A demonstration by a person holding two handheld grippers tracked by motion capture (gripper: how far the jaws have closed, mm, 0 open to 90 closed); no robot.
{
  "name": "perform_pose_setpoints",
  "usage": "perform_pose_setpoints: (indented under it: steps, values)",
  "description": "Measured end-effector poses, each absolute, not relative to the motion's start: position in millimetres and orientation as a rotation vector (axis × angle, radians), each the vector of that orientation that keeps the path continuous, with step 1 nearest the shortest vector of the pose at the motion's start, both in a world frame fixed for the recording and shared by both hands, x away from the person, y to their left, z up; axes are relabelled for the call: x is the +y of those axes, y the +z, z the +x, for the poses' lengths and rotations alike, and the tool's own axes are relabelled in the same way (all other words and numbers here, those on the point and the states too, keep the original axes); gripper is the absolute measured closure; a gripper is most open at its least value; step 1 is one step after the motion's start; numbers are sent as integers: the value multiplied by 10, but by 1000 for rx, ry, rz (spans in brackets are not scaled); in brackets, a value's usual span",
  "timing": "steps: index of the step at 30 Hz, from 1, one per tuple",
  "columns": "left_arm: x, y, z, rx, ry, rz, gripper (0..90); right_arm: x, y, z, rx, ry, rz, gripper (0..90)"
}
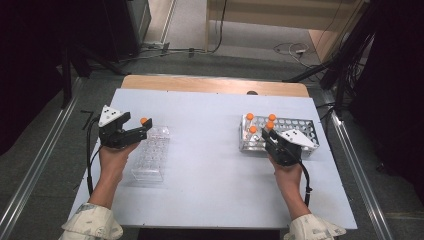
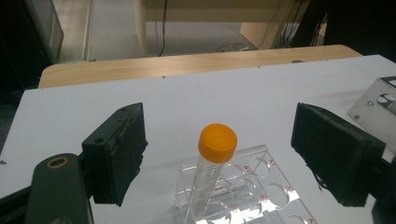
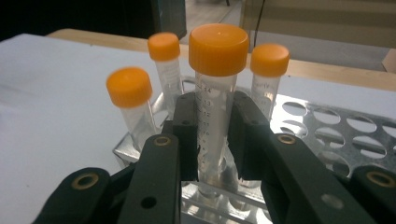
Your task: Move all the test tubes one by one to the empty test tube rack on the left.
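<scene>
Black jaws of the right gripper (image 3: 215,135) were clamped on a clear plastic tube with an orange screw cap (image 3: 215,98), which stood in the perforated metal rack (image 1: 302,131) on the table's right side. Three more orange-capped tubes (image 3: 130,100) waited around it. Over on the left, one orange-capped tube (image 2: 212,168) already stood tilted in the clear acrylic rack (image 2: 261,193), and the left gripper (image 2: 233,154) hung around it with jaws wide, touching nothing. So, by my reckoning: one moved, four left, the next one gripped but not yet lifted. That tube looked empty, with printed graduation marks.
</scene>
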State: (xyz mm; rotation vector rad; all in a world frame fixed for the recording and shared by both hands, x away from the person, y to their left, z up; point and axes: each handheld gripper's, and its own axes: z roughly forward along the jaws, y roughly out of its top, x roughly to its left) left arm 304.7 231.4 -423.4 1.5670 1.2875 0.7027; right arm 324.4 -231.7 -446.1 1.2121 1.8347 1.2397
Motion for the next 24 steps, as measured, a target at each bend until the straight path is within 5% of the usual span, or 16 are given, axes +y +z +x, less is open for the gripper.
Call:
perform_pose_setpoints:
  steps: [24]
  values:
    - [2107, -4026, 2919, 1168, 675, 1580, 188, -2193, -4161, 2878, 1894, 1295, 1096, 717]
